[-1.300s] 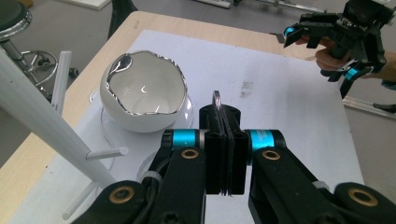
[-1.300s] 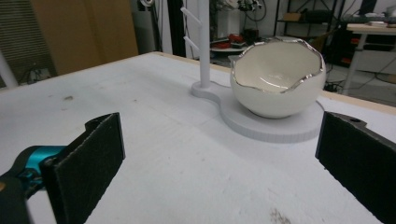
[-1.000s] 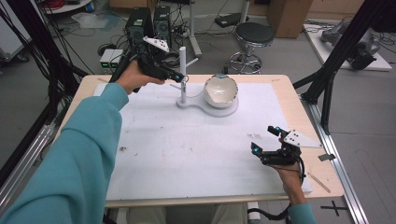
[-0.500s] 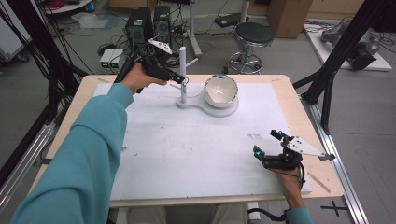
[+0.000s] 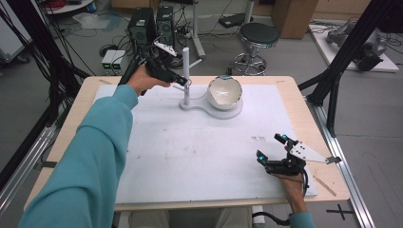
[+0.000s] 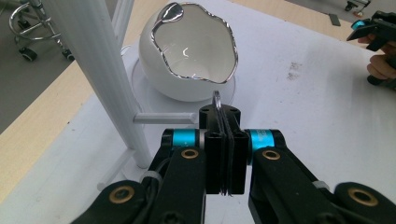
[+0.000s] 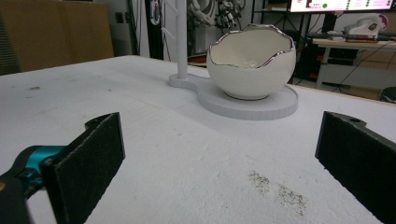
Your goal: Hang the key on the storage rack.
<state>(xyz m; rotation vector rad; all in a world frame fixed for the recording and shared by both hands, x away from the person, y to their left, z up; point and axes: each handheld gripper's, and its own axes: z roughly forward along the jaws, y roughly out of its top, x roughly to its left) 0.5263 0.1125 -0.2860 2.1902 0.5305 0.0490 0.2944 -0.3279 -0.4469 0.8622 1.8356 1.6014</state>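
1. The left gripper [image 6: 223, 154] has its jaws pressed together on a thin metal ring [image 6: 216, 100]; the ring stands on edge between the pads, its plane in line with the jaws, and its top arc pokes out past the tips toward the egg-shaped bowl [image 6: 194, 51].
2. In the high view the left gripper [image 5: 183, 81] sits at the far side of the table, just beside the white stand [image 5: 186, 76]; the stand's post is upright, and a short peg [image 6: 163, 118] juts sideways from it, close to the ring but whether they touch cannot be told.
3. The bowl [image 5: 224, 92] rests on the round part of the stand's base, opening turned up and toward the near side, its jagged rim edged in silver.
4. The right gripper [image 5: 271, 152] is low over the near right part of the table, well apart from the stand; its jaws are spread wide with nothing between them.
5. A white mat [image 5: 190, 147] covers most of the wooden table [image 5: 304, 102]; it carries a few dark smudges [image 7: 278, 186].
6. Beyond the far edge stand a stool [image 5: 258, 35] and computer cases [image 5: 152, 23] on a grey floor; black frame posts flank both sides; the mat's middle lies bare between the two grippers.
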